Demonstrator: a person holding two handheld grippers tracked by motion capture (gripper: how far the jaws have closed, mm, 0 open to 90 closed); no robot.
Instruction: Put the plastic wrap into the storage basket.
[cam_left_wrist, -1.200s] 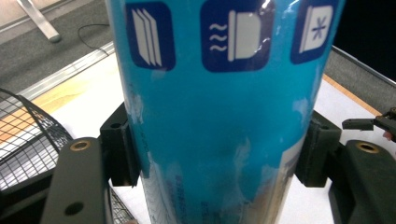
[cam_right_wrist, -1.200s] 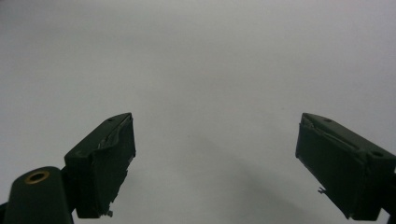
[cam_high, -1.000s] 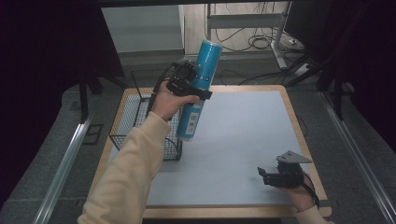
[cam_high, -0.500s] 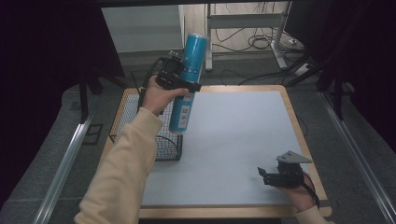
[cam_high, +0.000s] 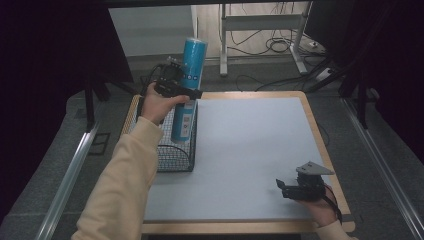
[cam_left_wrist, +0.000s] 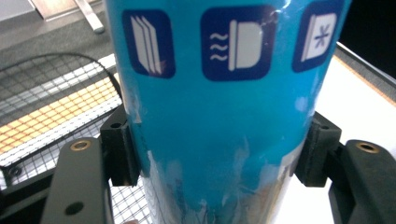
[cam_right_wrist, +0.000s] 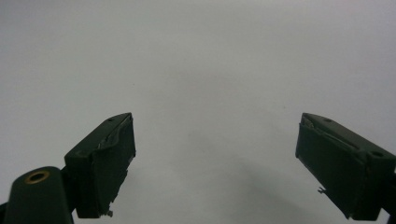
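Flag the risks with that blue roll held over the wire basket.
1. The left gripper clamps the tall blue roll near mid-height; its glossy wrap looks slick, so it might slip or tilt.
2. The roll's bottom hangs at the wire basket rim; lowering it could snag the mesh or tip the basket.

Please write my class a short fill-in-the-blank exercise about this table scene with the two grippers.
1. The left gripper is shut on a blue ____.
2. The tube hangs above a black wire ____.
3. The right gripper has its jaws ____ over the white table.

Missing words: tube; basket; open
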